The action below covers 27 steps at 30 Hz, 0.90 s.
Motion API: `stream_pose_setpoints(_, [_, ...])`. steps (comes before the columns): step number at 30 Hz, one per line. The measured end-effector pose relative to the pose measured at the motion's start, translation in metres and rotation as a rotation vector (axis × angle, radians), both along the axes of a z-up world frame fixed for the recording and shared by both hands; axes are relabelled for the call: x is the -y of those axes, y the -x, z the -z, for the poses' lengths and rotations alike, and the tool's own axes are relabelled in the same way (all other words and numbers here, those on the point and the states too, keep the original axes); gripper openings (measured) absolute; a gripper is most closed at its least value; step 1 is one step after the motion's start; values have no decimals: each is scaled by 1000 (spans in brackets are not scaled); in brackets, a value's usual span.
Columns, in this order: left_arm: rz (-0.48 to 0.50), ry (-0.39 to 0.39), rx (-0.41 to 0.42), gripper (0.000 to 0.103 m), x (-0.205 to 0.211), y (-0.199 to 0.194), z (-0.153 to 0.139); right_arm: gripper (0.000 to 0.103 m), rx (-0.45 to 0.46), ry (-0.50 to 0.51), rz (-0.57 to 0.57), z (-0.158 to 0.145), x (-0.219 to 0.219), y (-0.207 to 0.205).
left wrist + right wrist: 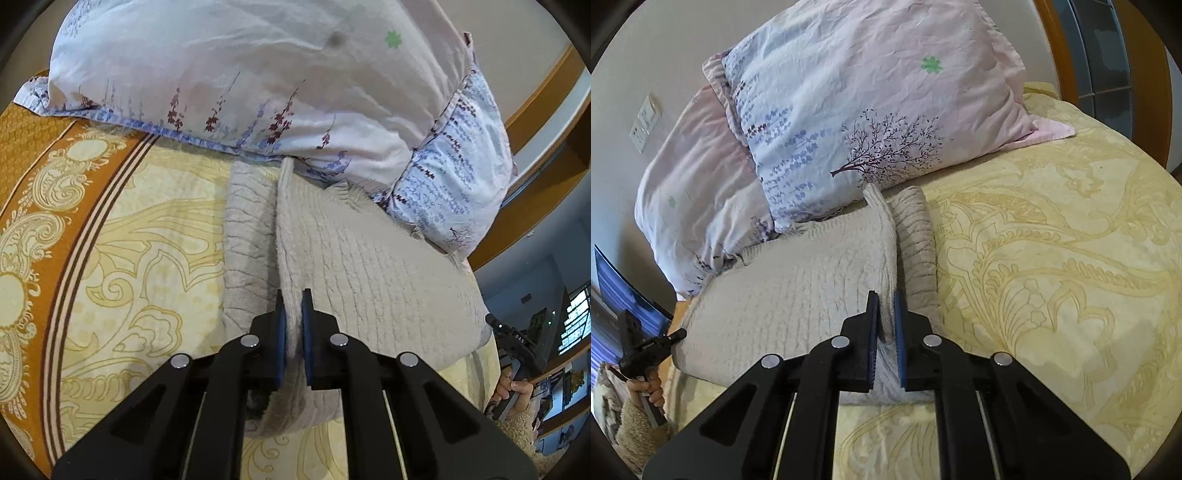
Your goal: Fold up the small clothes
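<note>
A small beige ribbed knit garment point(354, 258) lies on the yellow patterned bedspread point(147, 229), its far end against the pillows. My left gripper point(293, 299) is shut on a raised fold of the garment's edge, the cloth pinched between the blue pads. In the right wrist view the same garment point(798, 291) spreads to the left, with a ribbed part point(916, 236) lying to the right of the fold. My right gripper point(885, 299) is shut on the garment's raised edge too. Each view shows the other hand-held gripper at its border.
Floral pillows point(258, 74) are stacked at the head of the bed, also in the right wrist view point(849, 110). An orange border point(55, 177) runs along the bedspread's left side. A wooden bed frame point(535, 103) rises at right. Open bedspread point(1052, 258) lies right of the garment.
</note>
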<state>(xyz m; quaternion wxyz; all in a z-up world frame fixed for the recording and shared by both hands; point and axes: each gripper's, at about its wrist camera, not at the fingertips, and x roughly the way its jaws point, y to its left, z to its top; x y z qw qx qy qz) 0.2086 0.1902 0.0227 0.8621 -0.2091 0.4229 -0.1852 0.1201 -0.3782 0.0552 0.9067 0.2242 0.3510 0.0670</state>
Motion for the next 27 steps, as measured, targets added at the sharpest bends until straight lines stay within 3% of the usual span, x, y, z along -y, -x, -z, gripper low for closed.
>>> stream_pose_setpoints(12, [3, -13, -47, 8, -4, -2, 21, 9, -115, 39, 75, 30, -2, -3])
stream_pose_setpoints(15, [-5, -11, -42, 11, -4, -1, 18, 19, -70, 80, 92, 18, -8, 3])
stream_pose_setpoints(18, [-23, -2, -16, 28, -5, 3, 9, 37, 21, 107, 68, 1, -20, 7])
stream_pose_setpoints(20, [-50, -12, 35, 47, -4, 7, -2, 39, 43, 117, 29, -5, -29, 2])
stream_pose_setpoints(23, [-49, -34, 103, 61, 5, 12, -15, 39, 42, 134, -52, -6, -53, -14])
stream_pose_setpoints(27, [12, -43, 122, 65, 28, 8, -18, 39, 31, 178, -136, 0, -85, -37])
